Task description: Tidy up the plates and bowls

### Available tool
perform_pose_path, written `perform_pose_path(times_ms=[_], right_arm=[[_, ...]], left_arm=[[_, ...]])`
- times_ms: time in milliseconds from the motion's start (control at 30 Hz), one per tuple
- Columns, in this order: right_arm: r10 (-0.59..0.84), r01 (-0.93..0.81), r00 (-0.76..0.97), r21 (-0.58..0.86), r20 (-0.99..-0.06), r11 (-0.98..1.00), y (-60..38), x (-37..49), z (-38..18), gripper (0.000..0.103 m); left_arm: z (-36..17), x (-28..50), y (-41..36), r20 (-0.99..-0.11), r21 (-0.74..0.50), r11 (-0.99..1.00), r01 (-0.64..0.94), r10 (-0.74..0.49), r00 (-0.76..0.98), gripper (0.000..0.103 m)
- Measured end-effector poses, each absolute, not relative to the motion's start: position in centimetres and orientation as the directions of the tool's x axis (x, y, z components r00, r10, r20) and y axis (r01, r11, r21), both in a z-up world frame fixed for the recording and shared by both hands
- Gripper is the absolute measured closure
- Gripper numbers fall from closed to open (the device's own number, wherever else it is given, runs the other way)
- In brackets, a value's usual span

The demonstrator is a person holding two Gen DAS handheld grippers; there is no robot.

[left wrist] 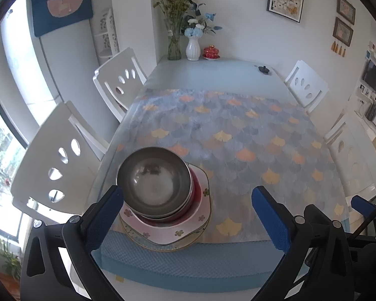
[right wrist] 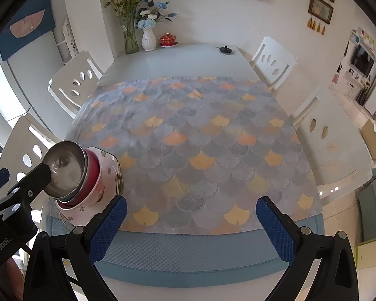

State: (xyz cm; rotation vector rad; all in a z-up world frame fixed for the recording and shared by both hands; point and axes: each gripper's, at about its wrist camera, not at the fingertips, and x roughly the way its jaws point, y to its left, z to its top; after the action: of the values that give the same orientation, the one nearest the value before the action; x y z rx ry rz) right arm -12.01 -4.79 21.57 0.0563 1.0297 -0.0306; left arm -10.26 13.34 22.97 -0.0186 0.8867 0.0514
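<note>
Steel bowl (left wrist: 154, 181) nests atop a red bowl (left wrist: 196, 195) on stacked floral plates (left wrist: 174, 232), lower left of frame, near table edge (left wrist: 188, 283): consolidated, likely to save space. Left gripper (left wrist: 188, 215) and right gripper (right wrist: 191, 228) both gape wide, holding nothing.

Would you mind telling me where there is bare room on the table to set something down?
The patterned cloth is bare from the stacked bowls at its left near corner across to the right edge. The glass strip between cloth and vases is also free. It is crowded only around the stack and the far-end ornaments.
</note>
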Motion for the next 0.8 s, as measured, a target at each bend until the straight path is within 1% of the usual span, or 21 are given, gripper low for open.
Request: perform_pose_path(times_ms=[167, 367, 533, 800], right_arm=[[0.003, 0.041, 0.513, 0.028, -0.858, 0.999, -4.4, -11.9, 21.5, 0.0], [0.004, 0.034, 0.506, 0.024, -0.862, 0.999, -3.9, -11.7, 21.2, 0.0], [0.002, 0.035, 0.506, 0.023, -0.863, 0.999, -3.7, -11.6, 21.1, 0.0], [-0.015, 0.054, 0.51, 0.014, -0.86, 0.998, -3.1, -10.8, 21.1, 0.0]], left_arm=[[22.4, -10.2, 14.0, -0.792, -0.032, 0.997, -0.066, 0.015, 0.61, 0.001], [22.3, -10.0, 14.2, -0.798, -0.014, 0.998, -0.066, 0.029, 0.602, 0.001], [22.5, -9.9, 14.1, -0.781, 0.038, 0.997, -0.069, 0.073, 0.62, 0.001], [22.2, -8.8, 14.9, -0.787, 0.008, 0.999, -0.051, 0.038, 0.616, 0.001]])
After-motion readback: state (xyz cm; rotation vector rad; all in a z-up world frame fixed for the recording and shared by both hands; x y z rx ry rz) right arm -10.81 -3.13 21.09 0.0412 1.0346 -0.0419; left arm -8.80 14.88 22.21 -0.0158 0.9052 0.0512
